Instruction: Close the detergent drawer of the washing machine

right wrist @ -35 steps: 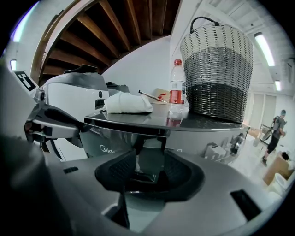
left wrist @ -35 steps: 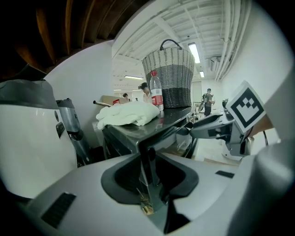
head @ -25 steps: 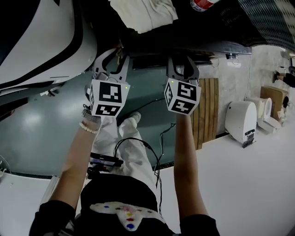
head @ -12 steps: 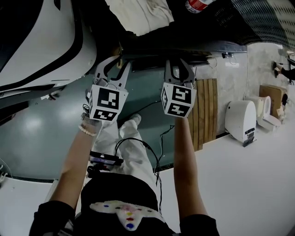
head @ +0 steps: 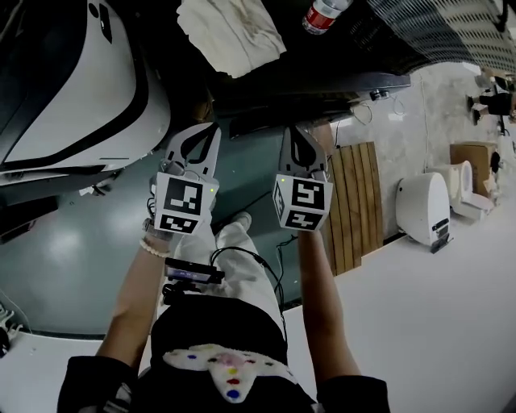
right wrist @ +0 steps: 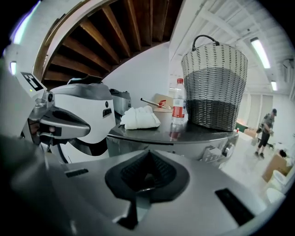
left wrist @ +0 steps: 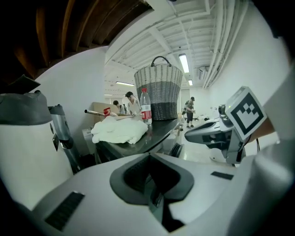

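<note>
The washing machine [head: 322, 90] stands ahead of me with a dark top; its grey front panel [right wrist: 184, 144] carries a knob [right wrist: 229, 148]. Left of the knob the panel looks like a smooth strip with nothing standing out; the drawer itself I cannot pick out. My left gripper [head: 211, 129] and right gripper [head: 295, 129] hover side by side just short of the panel, apart from it. Both have just closed and are shut, with nothing between the jaws. In their own views the left gripper [left wrist: 149, 156] and right gripper [right wrist: 146, 156] have their tips together.
On the machine's top lie a white towel [head: 230, 28], a water bottle [head: 321, 14] and a woven basket [right wrist: 214, 87]. A large white machine [head: 72, 89] stands at the left. Wooden slats [head: 351, 202] and a white appliance [head: 423, 210] are at the right. People stand far off.
Both grippers have risen and moved closer to the machine's front. Their jaws, open a second ago, have come together on nothing.
</note>
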